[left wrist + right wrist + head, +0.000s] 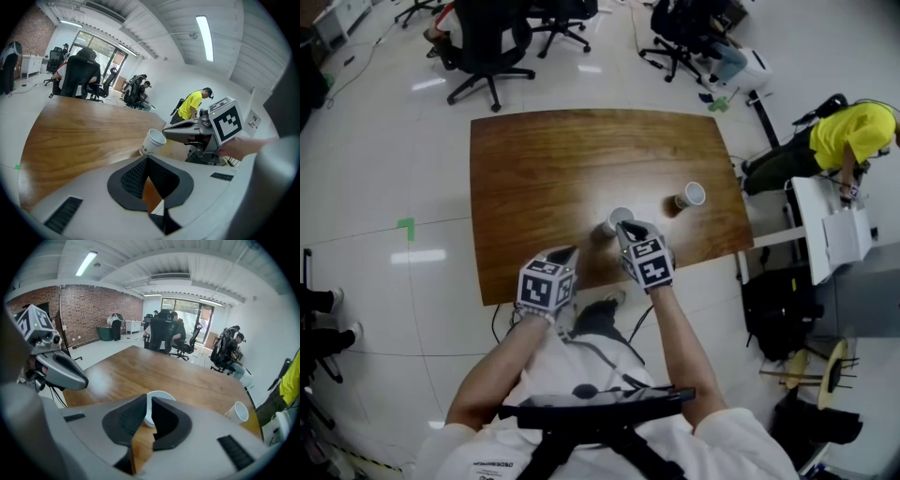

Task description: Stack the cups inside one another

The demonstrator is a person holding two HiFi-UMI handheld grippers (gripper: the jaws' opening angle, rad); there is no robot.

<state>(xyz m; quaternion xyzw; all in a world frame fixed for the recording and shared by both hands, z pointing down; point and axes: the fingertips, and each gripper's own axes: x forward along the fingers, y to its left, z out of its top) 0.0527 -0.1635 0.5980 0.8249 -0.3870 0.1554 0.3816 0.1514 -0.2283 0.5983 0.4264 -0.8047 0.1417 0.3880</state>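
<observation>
Wood-grain brown desk [544,178], rectangular, glossy top, on a pale shiny floor.

Item 1: white paper cup [620,218], near the desk's front edge, in front of the person. In the left gripper view it stands tilted, with its mouth leaning toward the tool that holds it. Whether its base touches the desk cannot be told. There is dark print low on its side, too small to read.

Item 2: second white paper cup [692,195], upright and mouth up, toward the desk's right side. It stands apart from the first cup and nothing touches it. No lettering can be made out on it.

Item 3: right tool [625,228], grey body with dark ribbed pads. The jaws are pinched on the rim wall of the first cup, one pad inside the mouth and one outside, as the right gripper view shows.

Item 4: left tool [567,251], same build, just left of the first cup and not touching it. The pad tips are pressed together with nothing between them, and only desk wood shows through the slit below.

Item 5: marker cubes, one on the left tool [546,284] and one on the right tool [649,261], white faces with black square code patterns and no readable text.

Surroundings: black office chairs [492,47] beyond the desk, a green tape mark [406,225] on the floor to the left, and a person in a yellow shirt [853,131] at the right.
</observation>
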